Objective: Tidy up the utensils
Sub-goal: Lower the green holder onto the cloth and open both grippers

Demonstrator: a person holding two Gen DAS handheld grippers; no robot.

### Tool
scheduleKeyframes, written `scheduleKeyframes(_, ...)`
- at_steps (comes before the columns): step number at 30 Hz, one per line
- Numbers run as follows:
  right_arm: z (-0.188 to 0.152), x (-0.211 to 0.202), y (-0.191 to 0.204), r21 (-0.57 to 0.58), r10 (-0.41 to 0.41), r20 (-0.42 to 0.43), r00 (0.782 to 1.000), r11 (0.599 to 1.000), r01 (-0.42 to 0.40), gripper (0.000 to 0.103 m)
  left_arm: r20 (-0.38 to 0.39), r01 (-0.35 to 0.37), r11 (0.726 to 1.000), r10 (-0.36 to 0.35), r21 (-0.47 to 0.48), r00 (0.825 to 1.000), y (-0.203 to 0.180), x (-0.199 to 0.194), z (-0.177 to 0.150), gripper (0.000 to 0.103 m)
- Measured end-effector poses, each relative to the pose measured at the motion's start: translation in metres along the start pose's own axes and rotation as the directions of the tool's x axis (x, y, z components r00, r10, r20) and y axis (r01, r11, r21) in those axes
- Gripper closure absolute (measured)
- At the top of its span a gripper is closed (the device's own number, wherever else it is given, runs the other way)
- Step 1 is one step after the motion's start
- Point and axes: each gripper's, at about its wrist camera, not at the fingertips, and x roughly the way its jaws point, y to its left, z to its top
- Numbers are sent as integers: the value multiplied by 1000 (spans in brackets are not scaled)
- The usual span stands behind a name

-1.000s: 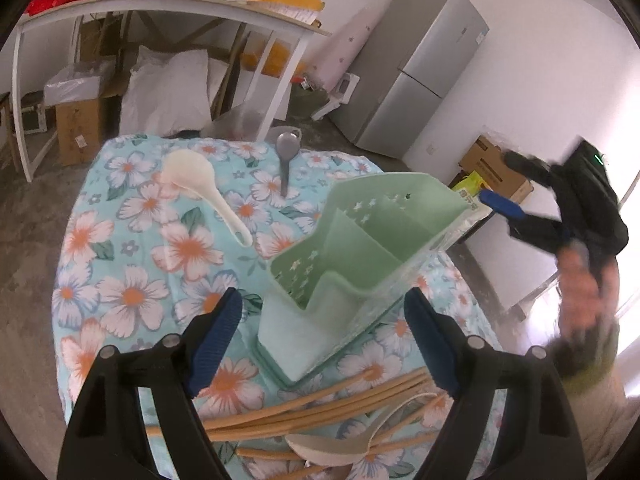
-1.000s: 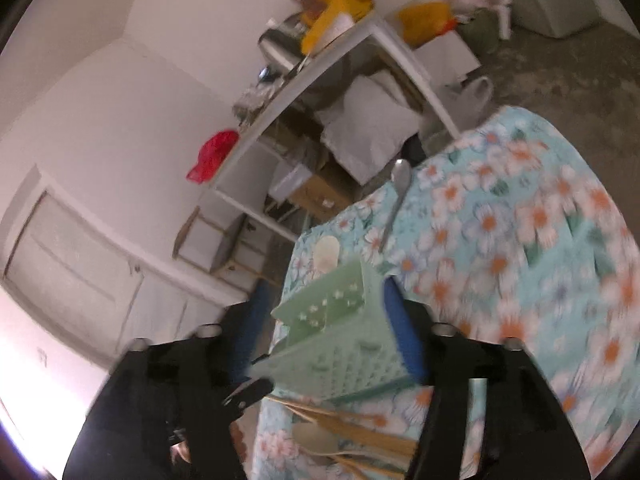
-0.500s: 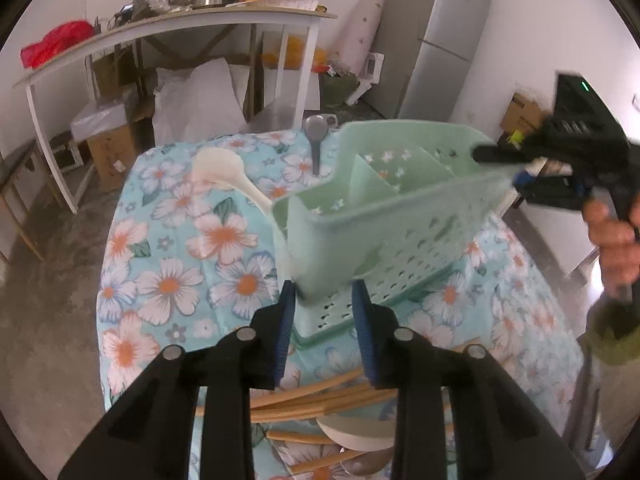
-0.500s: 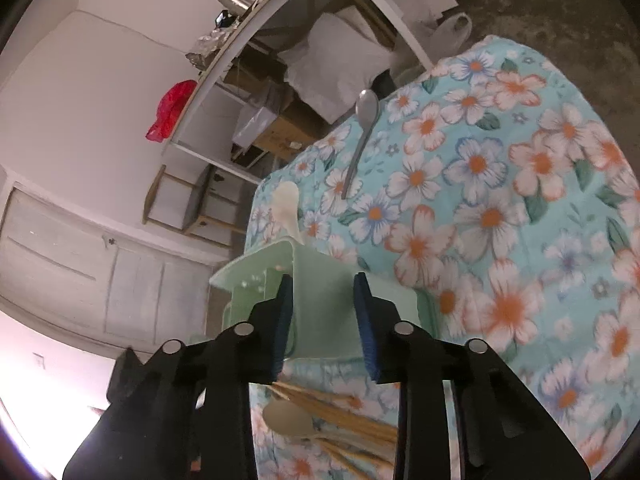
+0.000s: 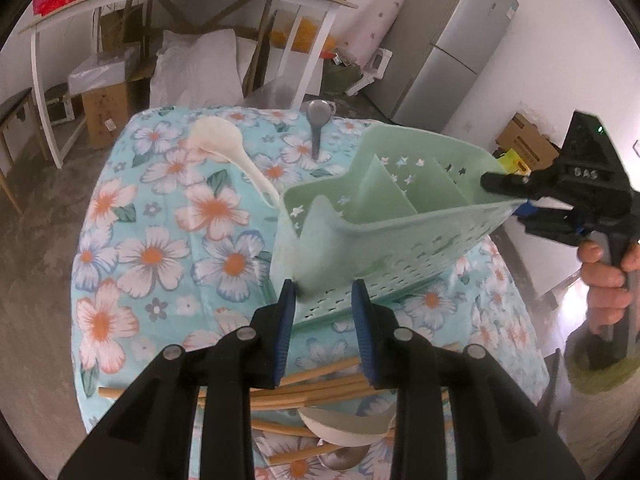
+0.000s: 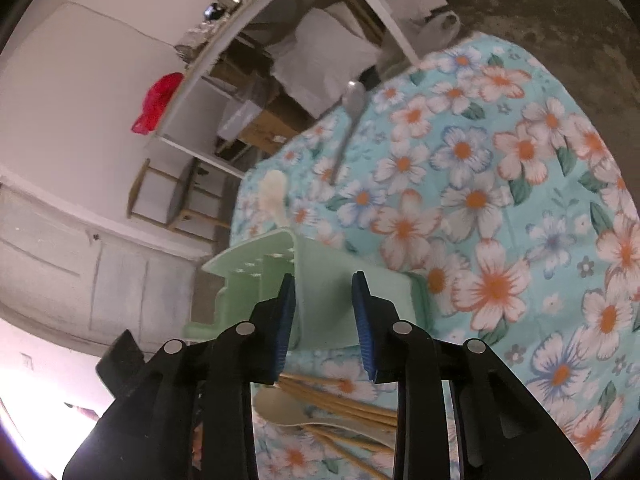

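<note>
1. The green caddy (image 5: 400, 216) stands near the middle of the flowered tabletop (image 5: 160, 248), tipped a little, with its divided compartments empty as far as the views show.
2. The left gripper (image 5: 323, 300) has its fingers (image 5: 286, 312) drawn in around the caddy's near corner; the left pad presses the wall, and the grip looks closed on it.
3. The right gripper (image 6: 323, 300) is clamped on the opposite end wall (image 6: 324, 304); from the left wrist view its tips bite the rim there, with a hand (image 5: 608, 276) on its handle.
4. The caddy looks like thin moulded plastic: light, fairly stiff, smooth-walled, with a perforated front. It probably flexes at the rim under a hard squeeze and could slip from a pinch on one wall alone.
5. Holding it at both ends, low on the walls near the corners where the plastic is stiffest, seems the safest hold.
6. The utensils lie loose on the tabletop: a bundle of chopsticks (image 5: 320, 384) and a pale spoon (image 5: 344, 428) just in front of the caddy, a white ladle (image 5: 224, 144) and a metal spoon (image 5: 318, 120) beyond it.
7. The chopsticks are thin and likely to roll; they are best taken near mid-length. The spoons are best taken by their handles.
</note>
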Motion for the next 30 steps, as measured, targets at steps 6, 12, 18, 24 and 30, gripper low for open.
scheduleKeyframes(6, 7, -6, -6, 35, 83, -21, 996, 996, -82, 71, -1, 45, 999, -45, -26, 999, 9, -7, 1, 70)
scheduleKeyframes(12, 13, -18, -8, 12, 95, 11, 995, 995, -95, 58, 37, 53, 998, -52, -44, 998, 24, -27, -3, 52)
scheduleKeyframes(18, 27, -39, -10, -31, 158, 88, 983, 987, -156, 49, 119, 81, 990, -67, -114, 991, 53, -53, 9, 45)
scheduleKeyframes(24, 69, -29, -10, -83, 184, 107, 977, 981, -176, 46, 179, 60, 977, -23, -204, 984, 89, -46, 63, 43)
scheduleKeyframes(30, 140, 37, -14, -170, 61, 81, 995, 984, -46, 46, 109, 96, 947, -65, -307, 992, 127, 22, 125, 43)
